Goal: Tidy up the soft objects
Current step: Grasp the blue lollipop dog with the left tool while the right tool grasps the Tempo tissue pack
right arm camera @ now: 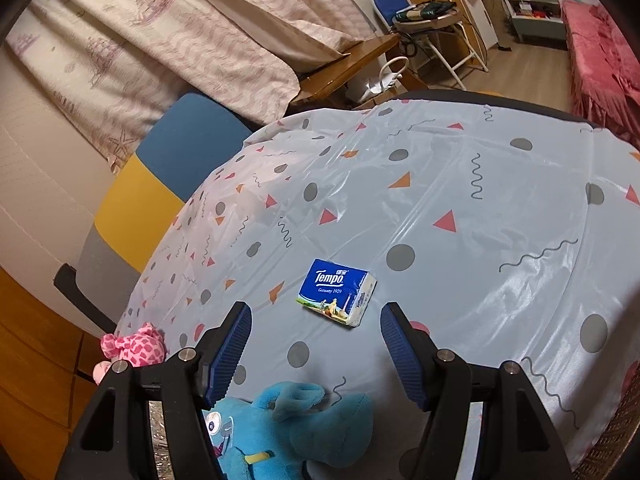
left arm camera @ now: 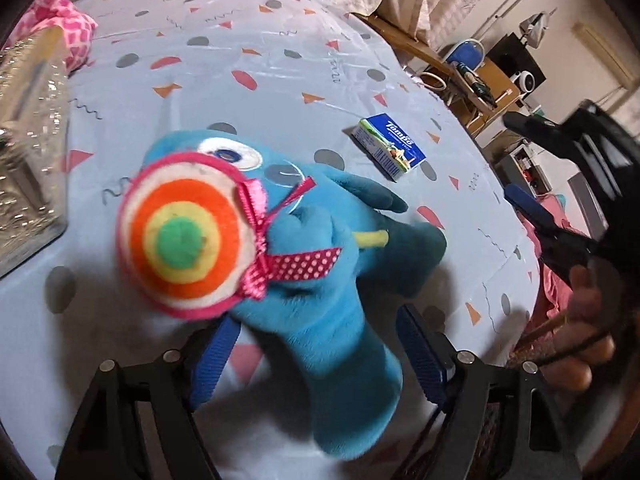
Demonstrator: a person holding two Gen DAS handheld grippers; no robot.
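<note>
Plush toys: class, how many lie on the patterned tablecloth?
2. A blue plush monster holding a felt lollipop lies between the left gripper's open fingers; a pink spotted plush sits at the table's edge. Others may be hidden.

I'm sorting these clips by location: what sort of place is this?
Most likely a lived-in home, perhaps a bedroom or living room. A round table under a patterned tablecloth holds a blue plush toy and a Tempo tissue pack, with curtains and a pink bedspread beyond.
</note>
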